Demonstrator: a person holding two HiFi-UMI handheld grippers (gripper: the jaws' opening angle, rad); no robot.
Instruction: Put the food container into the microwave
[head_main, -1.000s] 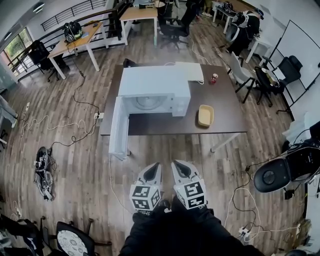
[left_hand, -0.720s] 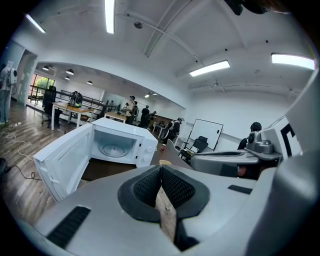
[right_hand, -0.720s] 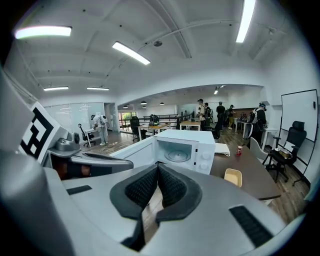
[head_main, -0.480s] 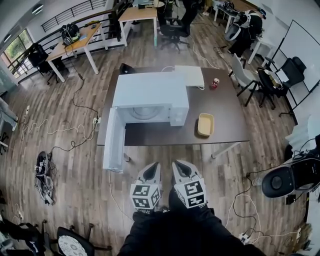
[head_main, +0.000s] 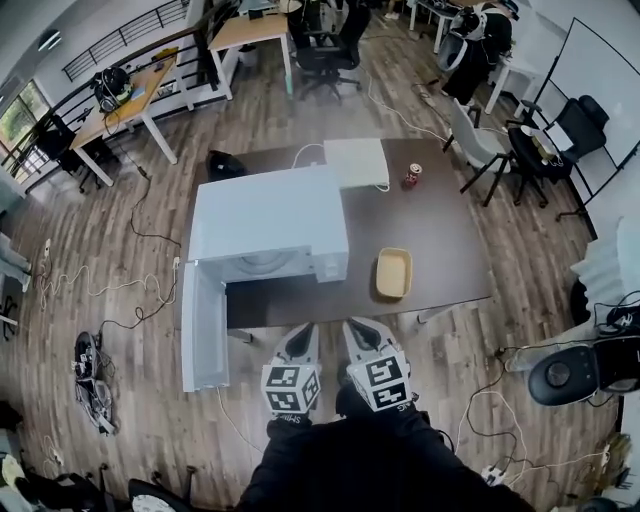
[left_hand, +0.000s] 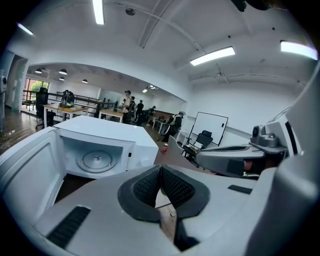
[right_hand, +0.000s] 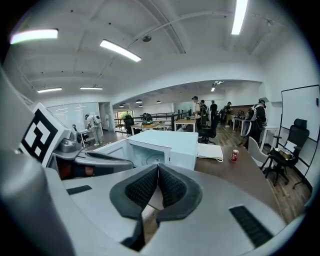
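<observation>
White microwave (head_main: 268, 222) open by table (head_main: 445, 235) edge, food container (head_main: 393, 273) beside, left claw (head_main: 305, 330) and right claw (head_main: 351, 327) closed

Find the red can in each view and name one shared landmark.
Head view: can on the table's far part, right of the microwave.
Left gripper view: can near centre, just right of the microwave.
Right gripper view: can right of centre, on the table.
Shared landmark: the open microwave.
</observation>
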